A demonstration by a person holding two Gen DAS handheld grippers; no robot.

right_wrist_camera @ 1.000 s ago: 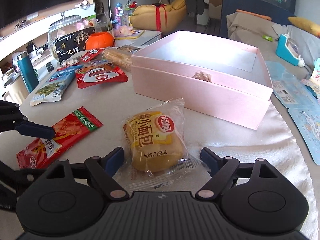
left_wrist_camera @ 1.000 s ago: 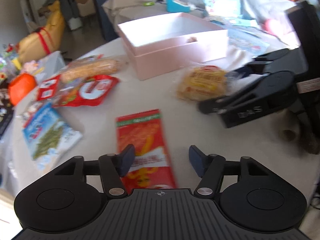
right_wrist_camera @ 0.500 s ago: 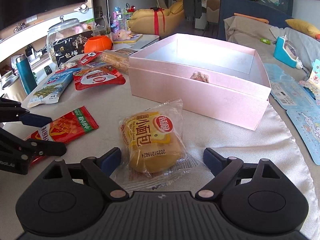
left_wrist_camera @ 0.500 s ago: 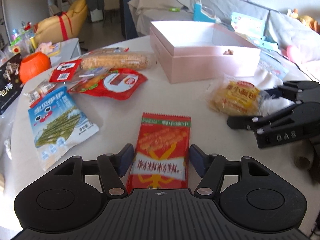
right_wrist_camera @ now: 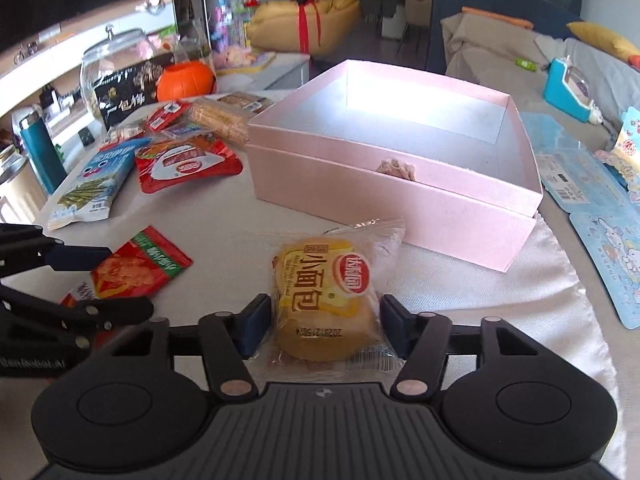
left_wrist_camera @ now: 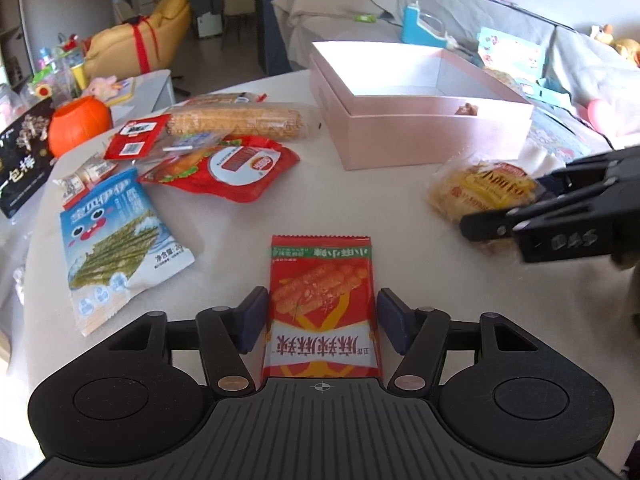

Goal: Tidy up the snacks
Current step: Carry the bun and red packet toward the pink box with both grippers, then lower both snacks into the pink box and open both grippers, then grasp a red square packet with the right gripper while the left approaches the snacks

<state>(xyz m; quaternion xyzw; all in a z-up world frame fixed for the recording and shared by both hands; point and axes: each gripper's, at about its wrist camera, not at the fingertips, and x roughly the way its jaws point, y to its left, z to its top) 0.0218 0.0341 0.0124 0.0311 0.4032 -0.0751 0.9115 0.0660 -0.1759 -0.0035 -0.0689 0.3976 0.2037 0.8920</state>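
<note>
The left gripper (left_wrist_camera: 320, 320) stood spread around the red snack packet (left_wrist_camera: 321, 300), which lay flat on the worktop (left_wrist_camera: 360, 208), long axis running straight ahead between the fingers. The right gripper (right_wrist_camera: 324, 326) likewise bracketed the bread bun (right_wrist_camera: 326, 300) without clamping (pink box (right_wrist_camera: 400, 208) just beyond, nearer this arm).

Bread packet (right_wrist_camera: 326, 300) reads 小面包 in brown on yellow, a red oval logo with white characters too small to read, and a stamped date-like number along the lower edge, roughly 20251215 plus digits, seen upside down. Black box (right_wrist_camera: 128, 94) by the glass jar shows 一包梅 in white. Red snack packet (left_wrist_camera: 321, 308) carries inverted white Chinese characters I can't read; the right tool's arm (left_wrist_camera: 572, 238) has raised letters, blurred, unreadable.
</note>
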